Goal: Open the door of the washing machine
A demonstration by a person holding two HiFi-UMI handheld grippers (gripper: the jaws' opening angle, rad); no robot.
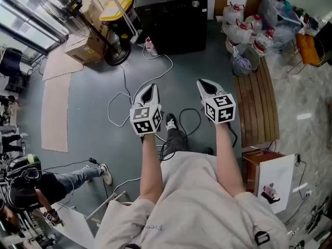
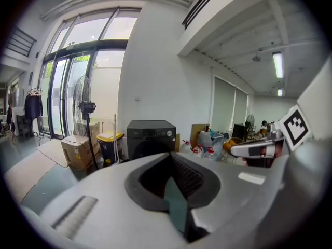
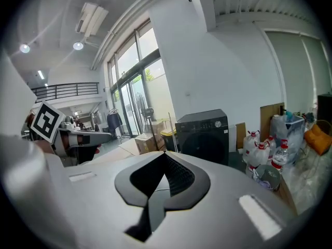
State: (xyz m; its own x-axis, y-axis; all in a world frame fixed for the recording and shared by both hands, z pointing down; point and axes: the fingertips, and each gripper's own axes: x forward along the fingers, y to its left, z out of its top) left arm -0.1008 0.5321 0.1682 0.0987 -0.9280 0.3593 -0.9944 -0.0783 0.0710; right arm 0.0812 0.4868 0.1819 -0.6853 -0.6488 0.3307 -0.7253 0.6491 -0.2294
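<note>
A black washing machine (image 1: pixel 171 15) stands against the far wall with its door closed; it also shows in the left gripper view as the washing machine (image 2: pixel 150 136) and in the right gripper view as the washing machine (image 3: pixel 203 135). My left gripper (image 1: pixel 150 88) and right gripper (image 1: pixel 203 83) are held side by side in mid-air, well short of the machine, pointing toward it. Both are shut with nothing between the jaws. The left gripper (image 2: pixel 171 157) and right gripper (image 3: pixel 165 157) tips meet in their own views.
White and black cables (image 1: pixel 122 105) trail over the grey floor between me and the machine. Cardboard boxes (image 1: pixel 85 48), a yellow-lidded bin (image 1: pixel 116 12) and a fan stand left of it. Water jugs (image 1: pixel 241 30) and a wooden bench (image 1: pixel 257 105) are at the right. A person (image 1: pixel 31 188) sits at lower left.
</note>
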